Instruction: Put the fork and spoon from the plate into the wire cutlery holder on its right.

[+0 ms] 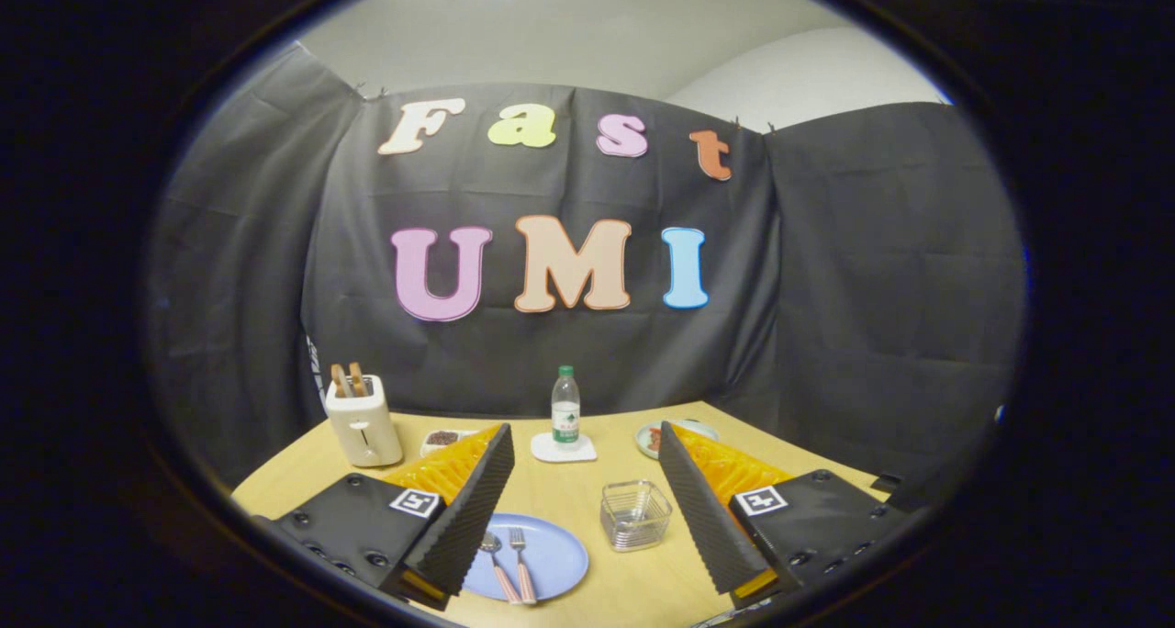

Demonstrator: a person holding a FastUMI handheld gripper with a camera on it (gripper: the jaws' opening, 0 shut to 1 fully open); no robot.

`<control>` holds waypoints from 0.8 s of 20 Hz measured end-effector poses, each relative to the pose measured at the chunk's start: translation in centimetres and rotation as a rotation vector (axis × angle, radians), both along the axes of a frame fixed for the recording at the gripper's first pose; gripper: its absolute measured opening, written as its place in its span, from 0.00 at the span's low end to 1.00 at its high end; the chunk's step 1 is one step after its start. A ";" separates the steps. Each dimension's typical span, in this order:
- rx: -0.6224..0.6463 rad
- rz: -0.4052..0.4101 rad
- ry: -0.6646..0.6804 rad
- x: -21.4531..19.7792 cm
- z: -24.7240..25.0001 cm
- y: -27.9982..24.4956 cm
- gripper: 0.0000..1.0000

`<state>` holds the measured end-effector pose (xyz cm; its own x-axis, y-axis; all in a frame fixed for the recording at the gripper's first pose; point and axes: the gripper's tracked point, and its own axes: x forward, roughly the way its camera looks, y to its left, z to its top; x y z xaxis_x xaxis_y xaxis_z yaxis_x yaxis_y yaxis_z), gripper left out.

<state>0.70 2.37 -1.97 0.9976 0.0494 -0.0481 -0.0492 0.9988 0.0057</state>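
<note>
On the far left of the tabletop [587, 509] I see a toaster [363, 421] with two slices standing in it, and just beside it a small dish [442, 440] of something dark. My tongs [587, 509] hang spread wide above the wood, gripping nothing. Between their fingers, close to the left one, lies the blue plate [555, 555] with the spoon [496, 566] and the fork [521, 564] side by side, handles toward me. They lie so near each other that I judge a careless pinch could catch both, or nudge one off the rim. Flat handles on a smooth plate may also slip from the tongs. Farther back stands a water bottle [565, 406] on a white coaster [563, 448]. Right of the plate, just apart from it, sits the wire cutlery holder [635, 514]; it looks light, so a utensil lowered at a slant could tip or push it. Beyond the right finger, another small plate [654, 437] of food.
</note>
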 end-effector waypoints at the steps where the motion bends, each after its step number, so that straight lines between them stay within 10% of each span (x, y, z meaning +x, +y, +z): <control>1: -0.002 0.000 0.008 0.1 -0.3 0.1 1.00; 16: -0.021 0.103 0.260 1.7 -11.7 2.2 1.00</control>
